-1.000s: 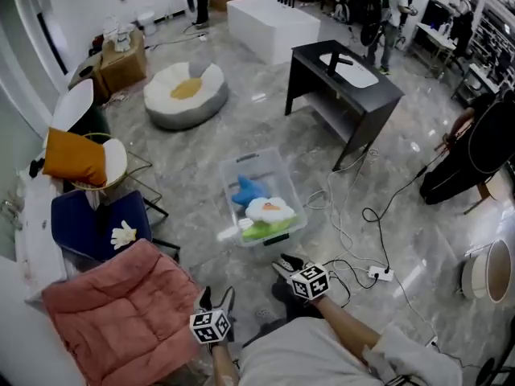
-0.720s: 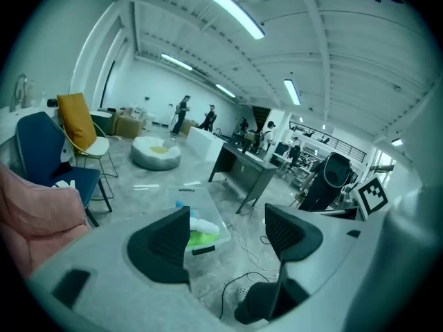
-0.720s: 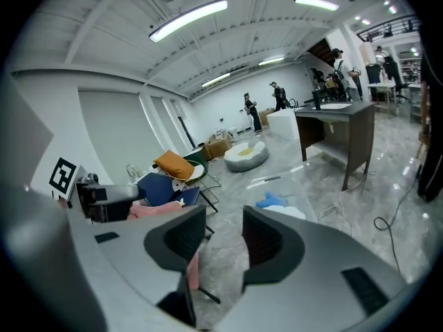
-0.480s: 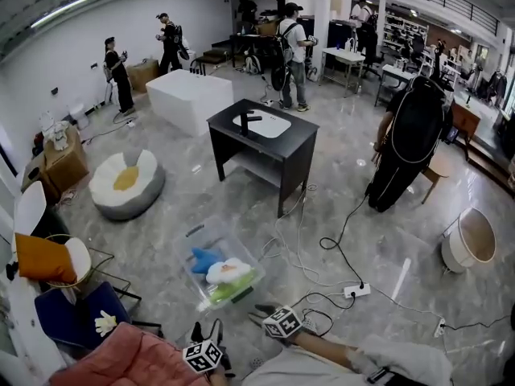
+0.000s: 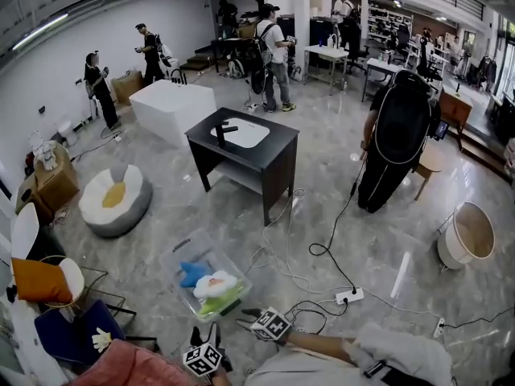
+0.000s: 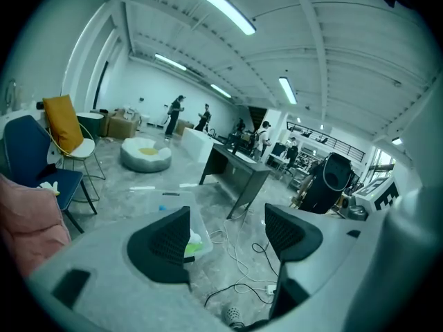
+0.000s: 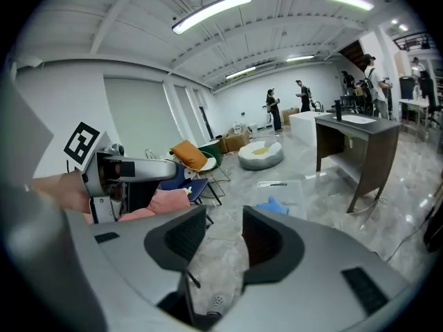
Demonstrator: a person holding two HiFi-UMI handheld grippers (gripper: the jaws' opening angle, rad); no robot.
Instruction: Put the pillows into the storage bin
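nearby, black desk [image 5: 241,147], power strip [image 5: 348,297], bin [image 5: 185,248]

Bare floor [image 5: 153,225] round storage bin [image 5: 170,267]; cables [image 5: 311,252] right, pink pillow [image 5: 121,368] left

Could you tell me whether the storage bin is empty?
Not empty: the storage bin holds a blue pillow and a white-and-green pillow.

The scene is lit brightly and evenly by ceiling light strips [image 6: 220,5]; pale glare is thrown back from the polished floor [image 5: 322,167]. Heavy barrel distortion and dark vignetted corners are seen in both gripper views. The left gripper [image 6: 227,237] and right gripper [image 7: 225,244] are rendered soft, perhaps out of focus.
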